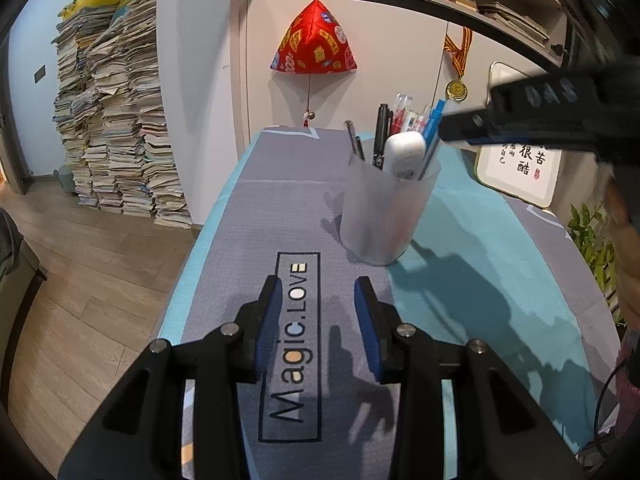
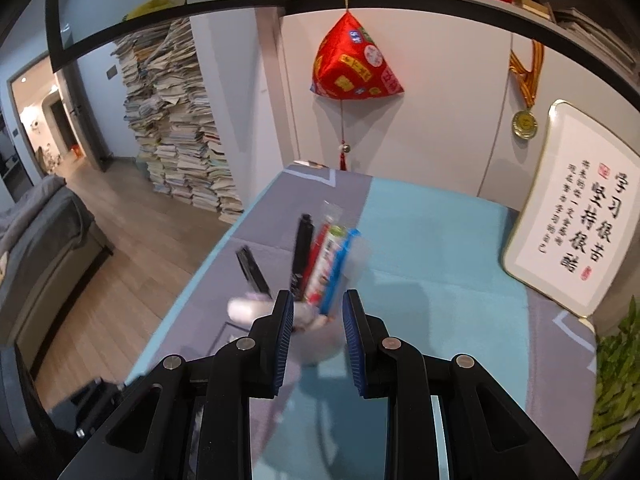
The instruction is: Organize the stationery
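On the grey and teal table mat [image 1: 256, 216] stands a frosted translucent cup [image 1: 384, 208], upright, partly on the grey field and partly on the teal one. Inside it the stationery stands on end: two black marker pens [image 1: 382, 132], a thinner dark pen [image 1: 354, 140] that leans to the left side, a white oblong thing [image 1: 402, 154] that is perhaps a correction tape, some red and white pens [image 1: 402, 110] and blue ones [image 1: 434, 126]. All of them rise above the rim.

The left gripper [image 1: 316, 292] hovers over the printed words "Magic.LOVE" [image 1: 294, 344], near the cup but not touching it. Its blue pads are spread apart and nothing is between them.

The right gripper [image 2: 318, 304] is above the cup, as the left wrist view shows. In its own view the cup is blurred. Its pads are apart with a narrow gap; the cup's contents appear beyond them, and no pad presses on anything.
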Available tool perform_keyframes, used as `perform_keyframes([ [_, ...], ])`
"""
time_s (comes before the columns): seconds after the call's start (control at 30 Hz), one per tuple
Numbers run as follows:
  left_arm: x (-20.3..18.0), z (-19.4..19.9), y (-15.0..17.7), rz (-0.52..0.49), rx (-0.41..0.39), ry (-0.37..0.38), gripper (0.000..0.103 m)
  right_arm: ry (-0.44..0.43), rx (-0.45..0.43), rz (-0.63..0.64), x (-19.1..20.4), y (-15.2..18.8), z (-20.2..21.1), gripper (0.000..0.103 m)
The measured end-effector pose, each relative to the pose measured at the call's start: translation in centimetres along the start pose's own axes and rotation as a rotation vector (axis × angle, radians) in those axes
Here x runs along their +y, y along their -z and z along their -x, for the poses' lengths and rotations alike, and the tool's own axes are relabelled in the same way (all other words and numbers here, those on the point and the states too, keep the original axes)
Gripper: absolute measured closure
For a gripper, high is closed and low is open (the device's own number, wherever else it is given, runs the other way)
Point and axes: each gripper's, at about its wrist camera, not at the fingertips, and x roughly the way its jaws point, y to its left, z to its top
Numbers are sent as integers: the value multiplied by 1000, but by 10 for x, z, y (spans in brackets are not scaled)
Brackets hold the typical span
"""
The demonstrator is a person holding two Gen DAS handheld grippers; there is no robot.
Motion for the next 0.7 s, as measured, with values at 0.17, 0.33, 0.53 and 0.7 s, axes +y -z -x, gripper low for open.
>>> perform_keyframes([
  [0.17, -13, 6, -8, -23, -28, 26, 60, 34, 7, -11, -14, 18, 14, 77],
  [0.33, -29, 17, -13, -50, -70, 67, 50, 93, -24, -71, -36, 47, 39, 77],
  [0.53, -51, 42, -25, -91, -131, 94, 40, 183, -73, -101, -52, 67, 80, 72],
  [0.7, -63, 77, -30, -110, -219, 77, 20, 212, -182, -141, -55, 83, 124, 46],
])
